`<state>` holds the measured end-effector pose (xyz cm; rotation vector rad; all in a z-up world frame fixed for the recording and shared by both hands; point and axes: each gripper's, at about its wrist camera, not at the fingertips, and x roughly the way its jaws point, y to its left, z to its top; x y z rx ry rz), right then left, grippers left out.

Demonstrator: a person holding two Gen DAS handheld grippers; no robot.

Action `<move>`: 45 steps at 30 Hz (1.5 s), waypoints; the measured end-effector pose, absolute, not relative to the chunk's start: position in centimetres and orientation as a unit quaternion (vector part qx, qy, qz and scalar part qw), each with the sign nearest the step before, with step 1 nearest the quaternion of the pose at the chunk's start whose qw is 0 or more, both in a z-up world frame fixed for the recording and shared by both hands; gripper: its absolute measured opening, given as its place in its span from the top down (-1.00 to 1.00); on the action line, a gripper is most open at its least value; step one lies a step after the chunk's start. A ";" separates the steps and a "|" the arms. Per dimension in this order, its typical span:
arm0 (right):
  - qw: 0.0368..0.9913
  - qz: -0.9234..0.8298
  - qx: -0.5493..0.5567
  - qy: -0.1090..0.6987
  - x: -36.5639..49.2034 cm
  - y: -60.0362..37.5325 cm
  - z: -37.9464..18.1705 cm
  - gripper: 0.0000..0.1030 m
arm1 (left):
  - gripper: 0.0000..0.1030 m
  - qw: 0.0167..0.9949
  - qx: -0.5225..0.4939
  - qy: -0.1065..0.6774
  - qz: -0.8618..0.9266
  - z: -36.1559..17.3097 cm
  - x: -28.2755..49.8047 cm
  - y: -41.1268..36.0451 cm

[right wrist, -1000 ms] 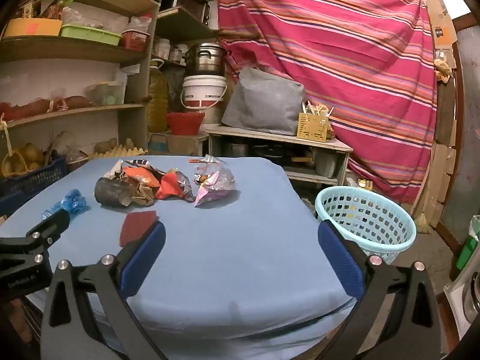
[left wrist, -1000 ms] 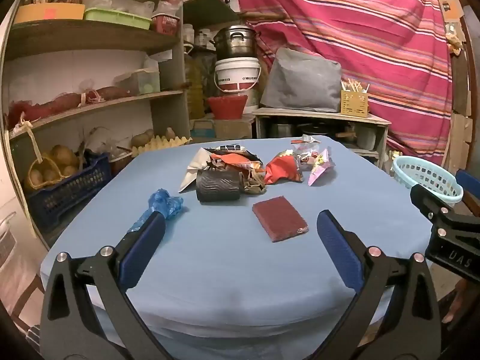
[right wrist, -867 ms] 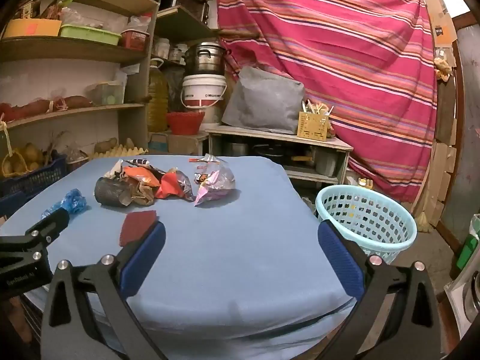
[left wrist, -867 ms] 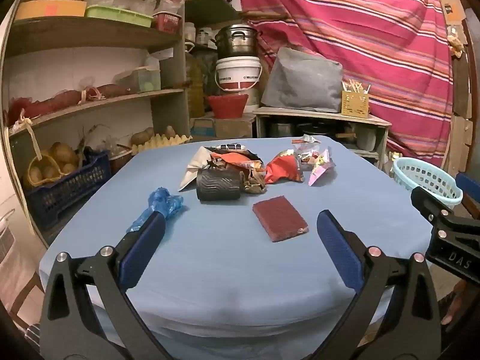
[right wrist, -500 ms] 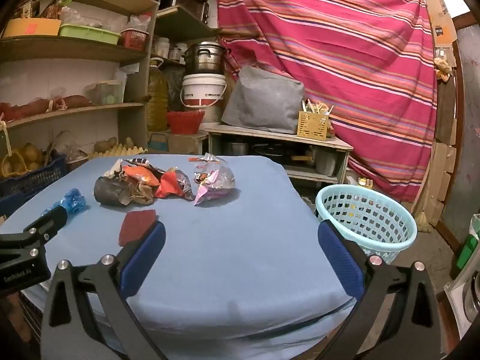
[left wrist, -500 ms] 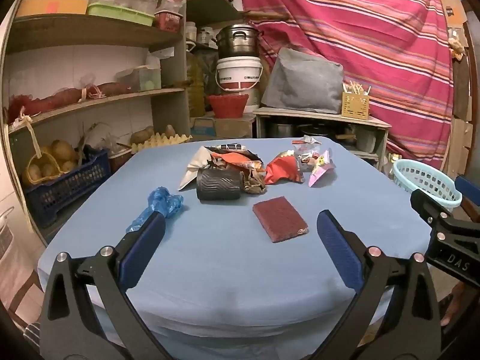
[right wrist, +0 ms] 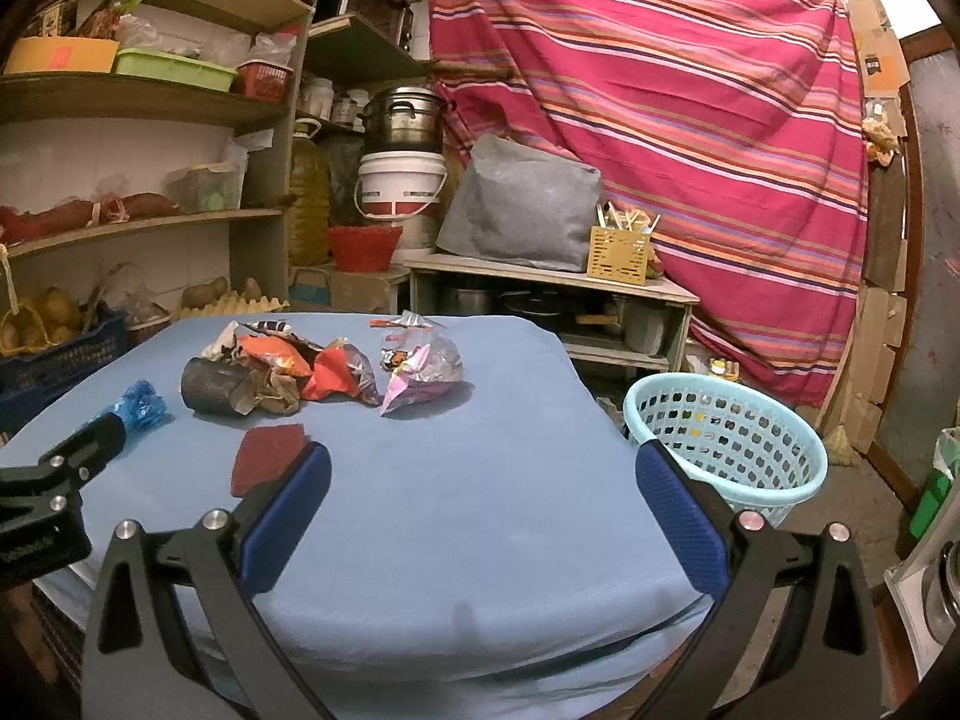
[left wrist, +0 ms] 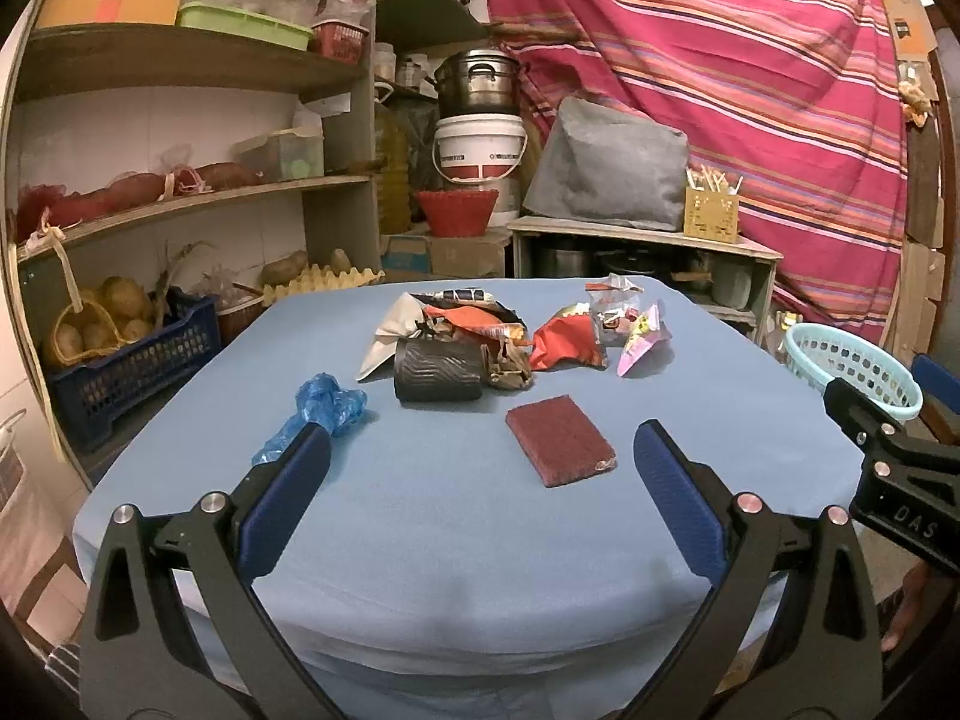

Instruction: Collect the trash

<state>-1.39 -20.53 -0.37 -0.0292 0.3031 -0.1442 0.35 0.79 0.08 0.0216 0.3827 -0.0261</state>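
Trash: a heap of crumpled wrappers (left wrist: 480,330) lies toward the far half of the table, with a red bag (left wrist: 564,345) and a pink-and-silver packet (right wrist: 423,378) on its right side.
Loose pieces: a dark ribbed cup (left wrist: 438,372) lies on its side touching the heap; a maroon scrub pad (left wrist: 561,447) lies flat nearer us, apart from it; a crumpled blue plastic glove (left wrist: 324,405) lies off to the left.
Basket: a pale blue plastic basket (right wrist: 726,450) stands on the floor just beyond the table's right edge; we cannot tell what it holds.
Left gripper (left wrist: 480,480): we hold it above the near edge, jaws spread wide, nothing between them.
Right gripper (right wrist: 480,495): likewise wide apart and empty, aimed between heap and basket.
Step in hand: we judge nothing is collected yet. The pad is nearest; being flat, it likely needs one fingertip slid under an edge without pinching the cloth. Foil bags are best grabbed at a bunched fold.
Surface: a table (left wrist: 456,540) under a smooth blue cloth.
Room: a storeroom with shelves (left wrist: 180,66) of tubs and potatoes, a white bucket (left wrist: 480,147), and a striped red curtain (right wrist: 690,108).
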 end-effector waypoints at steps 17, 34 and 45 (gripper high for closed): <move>0.985 -0.075 -0.013 0.153 -1.3 -20.7 -0.4 -0.93 | -0.90 0.981 0.006 0.193 -0.012 0.3 0.5 1.4; 0.985 -0.076 -0.011 0.154 -1.2 -20.9 -0.3 -0.93 | -0.90 0.981 0.006 0.193 -0.013 0.2 0.4 1.3; 0.985 -0.077 -0.010 0.154 -1.3 -21.1 -0.3 -0.93 | -0.90 0.981 0.006 0.192 -0.013 0.2 0.4 1.2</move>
